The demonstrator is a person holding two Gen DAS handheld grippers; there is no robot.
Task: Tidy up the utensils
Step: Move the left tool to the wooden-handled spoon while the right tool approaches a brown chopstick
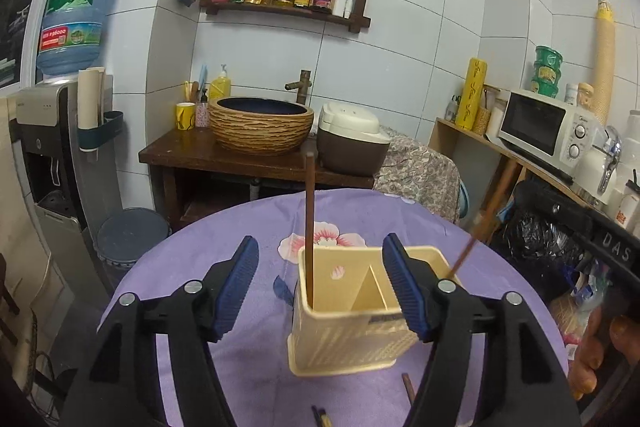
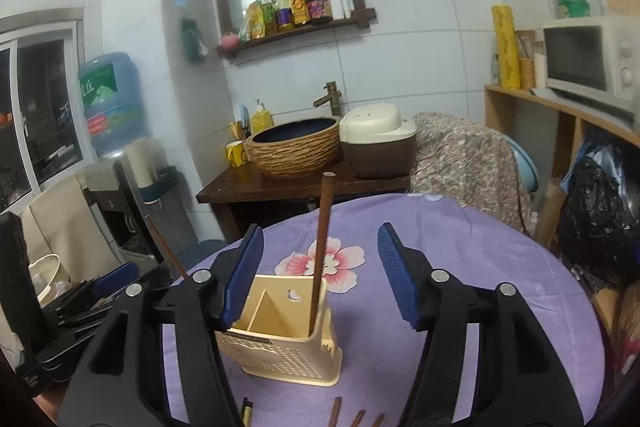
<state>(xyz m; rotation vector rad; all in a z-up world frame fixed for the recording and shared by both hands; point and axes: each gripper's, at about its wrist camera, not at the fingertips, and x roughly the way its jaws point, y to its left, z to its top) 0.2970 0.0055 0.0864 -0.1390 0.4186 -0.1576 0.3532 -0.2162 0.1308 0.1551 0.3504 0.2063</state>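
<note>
A cream plastic utensil holder (image 1: pixel 352 323) stands on the purple-clothed round table (image 1: pixel 224 267). One brown chopstick (image 1: pixel 309 219) stands upright in each end compartment: one at its left end, the other (image 1: pixel 476 243) leaning at its right end. My left gripper (image 1: pixel 320 275) is open and empty just above the holder. In the right wrist view the holder (image 2: pixel 288 331) sits low left of centre with a chopstick (image 2: pixel 320 251) upright in it. My right gripper (image 2: pixel 320 267) is open and empty above it. More chopstick ends (image 2: pixel 335 411) lie at the table's near edge.
A wooden stand with a woven basin (image 1: pixel 261 125) and a rice cooker (image 1: pixel 352 139) lies beyond the table. A water dispenser (image 1: pixel 52 147) is at left. A shelf with a microwave (image 1: pixel 548 125) and a black bag (image 1: pixel 536 235) are at right.
</note>
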